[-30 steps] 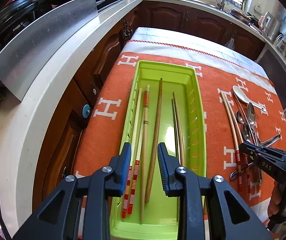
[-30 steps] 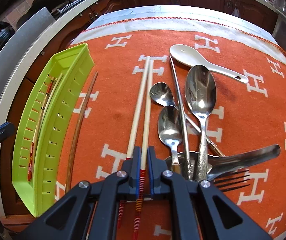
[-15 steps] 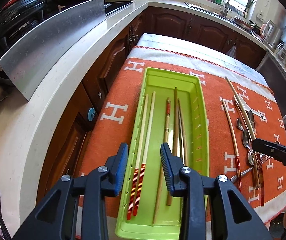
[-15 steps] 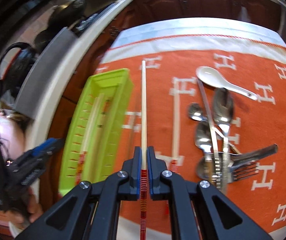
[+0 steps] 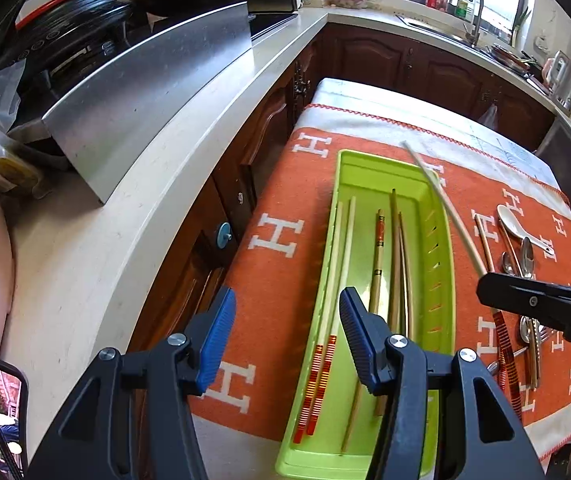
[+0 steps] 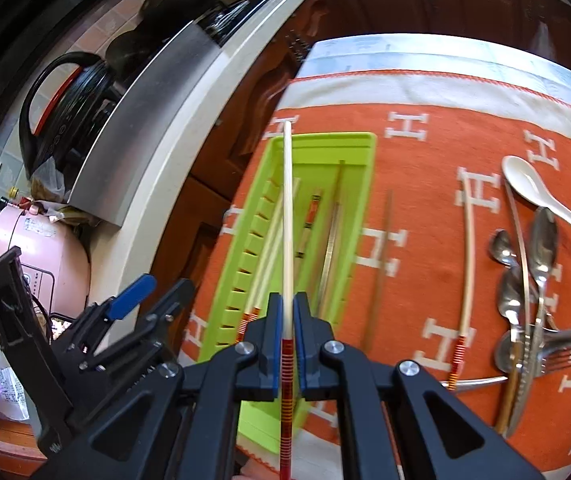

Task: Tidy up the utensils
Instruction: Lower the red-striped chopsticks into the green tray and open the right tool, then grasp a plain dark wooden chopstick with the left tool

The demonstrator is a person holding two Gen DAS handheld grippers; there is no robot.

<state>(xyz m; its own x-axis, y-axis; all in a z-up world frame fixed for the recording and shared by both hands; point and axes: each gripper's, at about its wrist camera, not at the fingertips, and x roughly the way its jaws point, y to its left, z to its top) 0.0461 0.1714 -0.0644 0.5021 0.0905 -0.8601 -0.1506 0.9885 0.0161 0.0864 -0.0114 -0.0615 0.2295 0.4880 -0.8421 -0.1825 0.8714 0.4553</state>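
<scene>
Left wrist view: left gripper (image 5: 287, 338) with fingers spread wide, grasping nothing, hovering over the near left edge of the tray (image 5: 443, 240). Inside the tray, a pale pair (image 5: 339, 264) with red-striped ends along the left wall, a banded chopstick (image 5: 377, 258) in the middle, dark sticks (image 5: 399, 264) beside it. Right gripper (image 5: 485, 290) at the right edge, clenched on a pale chopstick (image 5: 445, 204) that slants up across the tray's right rim, tip above the far corner. Spoons (image 5: 525, 252) and a loose chopstick (image 5: 485, 244) on the orange cloth (image 5: 281, 236) to the right.

Right wrist view: right gripper (image 6: 287, 334) fingers closed on the chopstick (image 6: 287, 216) near its striped end, shaft pointing forward above the tray (image 6: 365, 184), over its left half. Pale pair (image 6: 271, 256) in the tray just beneath. Dark stick (image 6: 381, 248) lying on the cloth (image 6: 417, 208) right of the tray, blurred. Another pale chopstick (image 6: 467, 264) further right, then metal spoons (image 6: 541, 248), a white spoon (image 6: 525, 182) and a fork (image 6: 557, 358) in a heap. Left gripper (image 6: 145, 304) visible lower left, fingers apart.
</scene>
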